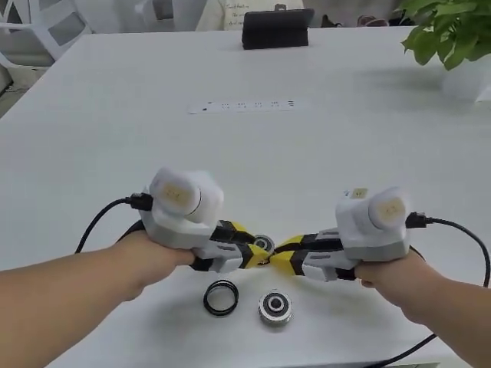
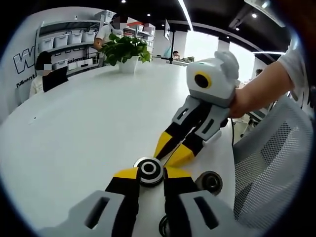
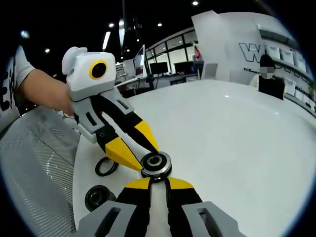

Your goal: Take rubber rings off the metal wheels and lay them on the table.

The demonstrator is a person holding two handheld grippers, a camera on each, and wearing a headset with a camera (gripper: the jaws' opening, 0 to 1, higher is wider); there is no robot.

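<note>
A metal wheel with a black rubber ring (image 1: 262, 245) is held just above the white table (image 1: 253, 153) between the two grippers. My left gripper (image 1: 255, 253) is shut on the wheel (image 2: 149, 169), one yellow tip on each side of it. My right gripper (image 1: 278, 257) meets it from the right. Its jaws (image 3: 157, 182) are closed together on the wheel's rubber rim (image 3: 156, 164). A loose black rubber ring (image 1: 221, 297) lies flat near the table's front edge. Beside it lies a bare metal wheel (image 1: 275, 305).
A white socket strip (image 1: 242, 105) is set into the table's middle. A black stand (image 1: 276, 29) sits at the far edge and a potted plant (image 1: 449, 34) at the far right. Black cables (image 1: 100, 222) trail from both grippers. A mesh chair (image 2: 276, 163) stands by the table.
</note>
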